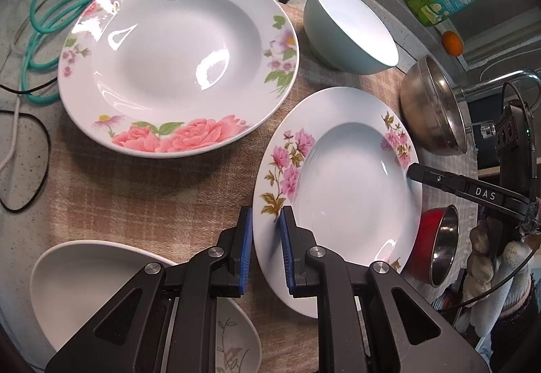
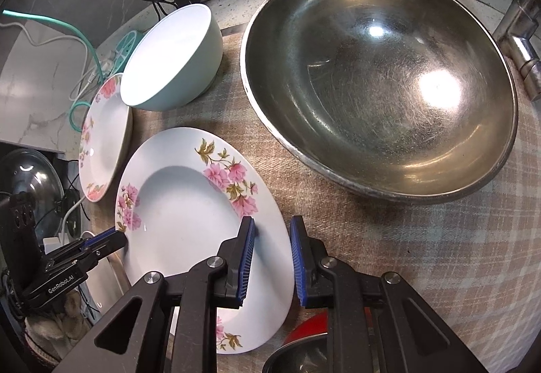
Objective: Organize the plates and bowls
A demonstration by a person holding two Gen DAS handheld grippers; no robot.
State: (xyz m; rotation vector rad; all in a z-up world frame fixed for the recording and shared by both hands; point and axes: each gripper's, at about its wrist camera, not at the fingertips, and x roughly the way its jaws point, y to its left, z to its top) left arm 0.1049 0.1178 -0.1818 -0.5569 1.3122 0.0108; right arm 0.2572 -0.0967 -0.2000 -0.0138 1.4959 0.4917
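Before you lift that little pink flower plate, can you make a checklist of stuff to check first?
1. Left gripper on the small plate: ok, its pads straddle the near rim.
2. Right gripper on the opposite rim: ok, one pad on each side.
3. Firm squeeze from both: cannot tell.
4. Small plate empty: ok.
5. Big rose plate free to take it: ok, nothing in it.
6. Red bowl close beside the plate's edge: not ok, it may get bumped.

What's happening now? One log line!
left gripper: shut on small plate rim | right gripper: shut on opposite rim | small plate: tilted
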